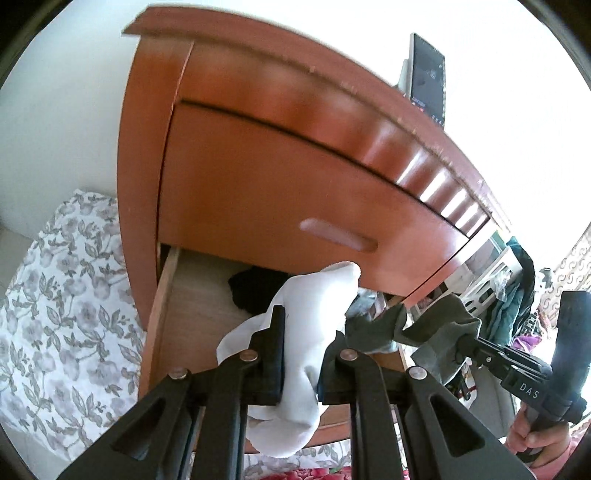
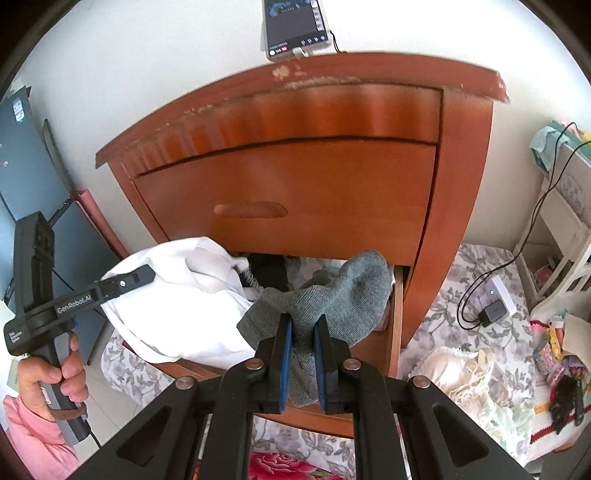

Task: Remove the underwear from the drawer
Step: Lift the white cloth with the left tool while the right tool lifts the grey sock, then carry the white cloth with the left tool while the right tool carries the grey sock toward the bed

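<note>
The bottom drawer (image 1: 166,295) of a red-brown nightstand (image 2: 314,184) stands pulled out. My left gripper (image 1: 308,332) is shut on a white garment (image 1: 317,295), which hangs from the pads above the drawer. In the right wrist view, that left gripper (image 2: 147,273) holds the white garment (image 2: 192,295) over the drawer's left part. My right gripper (image 2: 303,325) is shut on a grey knit garment (image 2: 343,295) above the drawer's right side (image 2: 397,314). A black garment (image 1: 255,288) and other clothes lie deeper in the drawer, partly hidden.
The upper drawer front (image 2: 288,195) is shut. A phone (image 2: 295,26) stands on the nightstand top. Floral bedding (image 1: 66,314) surrounds the nightstand. A charger and cable (image 2: 491,314) and a cream lace garment (image 2: 454,369) lie at the right. A hand (image 2: 48,380) grips the left gripper's handle.
</note>
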### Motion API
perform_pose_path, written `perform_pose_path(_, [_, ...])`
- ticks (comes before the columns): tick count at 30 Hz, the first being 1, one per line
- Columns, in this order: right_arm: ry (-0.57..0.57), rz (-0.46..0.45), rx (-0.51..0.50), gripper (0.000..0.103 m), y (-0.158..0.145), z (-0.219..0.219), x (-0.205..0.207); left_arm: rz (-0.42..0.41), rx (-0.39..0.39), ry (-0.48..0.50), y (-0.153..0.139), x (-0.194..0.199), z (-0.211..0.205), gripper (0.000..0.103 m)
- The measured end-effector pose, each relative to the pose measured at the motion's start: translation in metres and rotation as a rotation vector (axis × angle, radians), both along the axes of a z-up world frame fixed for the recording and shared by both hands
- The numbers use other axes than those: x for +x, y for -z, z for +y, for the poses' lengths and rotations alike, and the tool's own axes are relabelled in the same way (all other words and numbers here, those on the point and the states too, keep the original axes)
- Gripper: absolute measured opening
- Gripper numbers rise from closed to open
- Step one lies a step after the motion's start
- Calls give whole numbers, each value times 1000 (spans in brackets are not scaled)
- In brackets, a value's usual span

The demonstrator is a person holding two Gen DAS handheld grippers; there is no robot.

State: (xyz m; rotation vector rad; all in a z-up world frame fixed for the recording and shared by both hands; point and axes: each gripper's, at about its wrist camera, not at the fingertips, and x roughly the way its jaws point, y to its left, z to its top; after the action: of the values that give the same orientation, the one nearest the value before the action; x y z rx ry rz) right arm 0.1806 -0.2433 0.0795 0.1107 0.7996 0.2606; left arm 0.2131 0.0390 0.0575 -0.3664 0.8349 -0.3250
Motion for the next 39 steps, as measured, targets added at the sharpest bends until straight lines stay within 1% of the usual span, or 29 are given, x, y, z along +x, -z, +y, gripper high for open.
perform_pose_path(10, [0,-43,-6,12,-21,3,-11,-66,-10,-25,-34,-13,14,13])
perform_pose_path(16, [4,-57,-9,12,-30,2,-17,-89,-17,-50,-48,-19,24,13])
perform_pose_path(24, [12,-83,-3,12,-46,3,-27,-129,-7,-81,-73,-28,37,13])
perform_pose_path(31, [25,-112,7,12,-62,0,-37,-169,8,-88,-99,-36,36,13])
perform_pose_path(39, [49,-154,9,12,-84,-13,-54,-208,23,-94,-124,-50,28,13])
